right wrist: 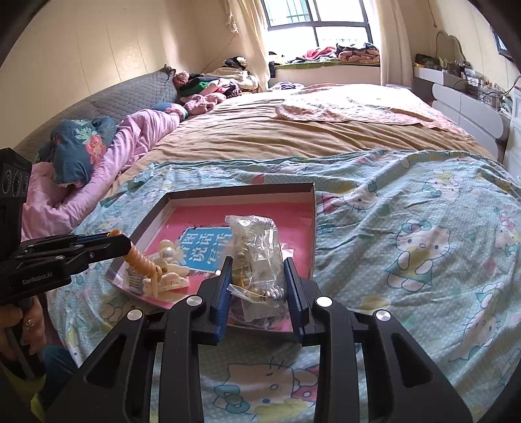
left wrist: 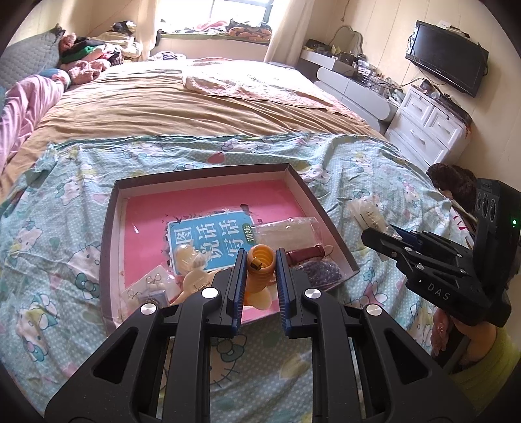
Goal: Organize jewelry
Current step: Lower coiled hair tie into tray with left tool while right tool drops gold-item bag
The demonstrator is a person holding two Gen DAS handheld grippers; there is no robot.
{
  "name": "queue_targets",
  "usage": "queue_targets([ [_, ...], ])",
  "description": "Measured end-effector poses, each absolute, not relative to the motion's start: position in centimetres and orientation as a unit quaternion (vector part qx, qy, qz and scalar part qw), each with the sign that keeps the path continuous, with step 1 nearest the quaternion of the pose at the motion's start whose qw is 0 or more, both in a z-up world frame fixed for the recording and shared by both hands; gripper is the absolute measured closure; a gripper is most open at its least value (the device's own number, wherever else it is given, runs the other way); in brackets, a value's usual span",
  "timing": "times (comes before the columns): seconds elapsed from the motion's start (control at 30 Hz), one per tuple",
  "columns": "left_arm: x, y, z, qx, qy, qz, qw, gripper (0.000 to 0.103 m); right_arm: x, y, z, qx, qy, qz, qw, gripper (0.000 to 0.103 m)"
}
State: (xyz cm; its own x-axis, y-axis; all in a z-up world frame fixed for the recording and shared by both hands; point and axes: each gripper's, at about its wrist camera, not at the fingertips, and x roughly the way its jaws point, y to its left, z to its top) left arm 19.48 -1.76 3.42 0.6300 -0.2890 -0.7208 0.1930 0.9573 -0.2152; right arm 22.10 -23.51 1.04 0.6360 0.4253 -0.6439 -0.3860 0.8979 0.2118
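- 2 black handheld grippers with blue finger pads sit lowest in both views, over a pale green cartoon-cat bedsheet.
- The left gripper has its pads closed against the sides of an amber ribbed plastic hair clip, held above the near edge of the tray; in the right wrist view the clip hangs tilted from the fingertips, with a cream-coloured piece at its lower end.
- The right gripper is narrowed onto a crinkled clear plastic bag of gold and silver jewelry; both pads touch the bag's sides, and the bag stands up between them in front of the tray.
- A hand wraps the left gripper's handle at the left edge of the right wrist view.
- Just beyond the fingers lies a shallow dark-rimmed cardboard box lid used as a tray, resting on the sheet, with a pink book with a blue title panel flat on its floor.
- On the book's near end lie cream hair clips, a white earring card, a flat clear packet, a dark red cylindrical piece and purple beads.
- 1 more clear packet lies on the sheet to the right, outside the tray.
- Farther back spreads a tan blanket, with a pink quilt at the left.
- Farthest are the bright window, a white drawer chest and a wall-mounted black television.
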Motion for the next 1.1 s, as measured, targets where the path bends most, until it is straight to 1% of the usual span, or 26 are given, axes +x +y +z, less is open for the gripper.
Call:
queue_targets([
  [0.33,21.2,-1.9,2.2,-0.073,0.413,-0.134,0.898,0.092,24.1,-23.0,0.0,0.009,0.362,0.2,0.91,0.074],
  [1.1,24.0,-1.9,-1.3,-0.069,0.439,-0.132,0.886,0.092,26.3,-22.0,-3.8,0.022,0.396,0.194,0.897,0.074],
])
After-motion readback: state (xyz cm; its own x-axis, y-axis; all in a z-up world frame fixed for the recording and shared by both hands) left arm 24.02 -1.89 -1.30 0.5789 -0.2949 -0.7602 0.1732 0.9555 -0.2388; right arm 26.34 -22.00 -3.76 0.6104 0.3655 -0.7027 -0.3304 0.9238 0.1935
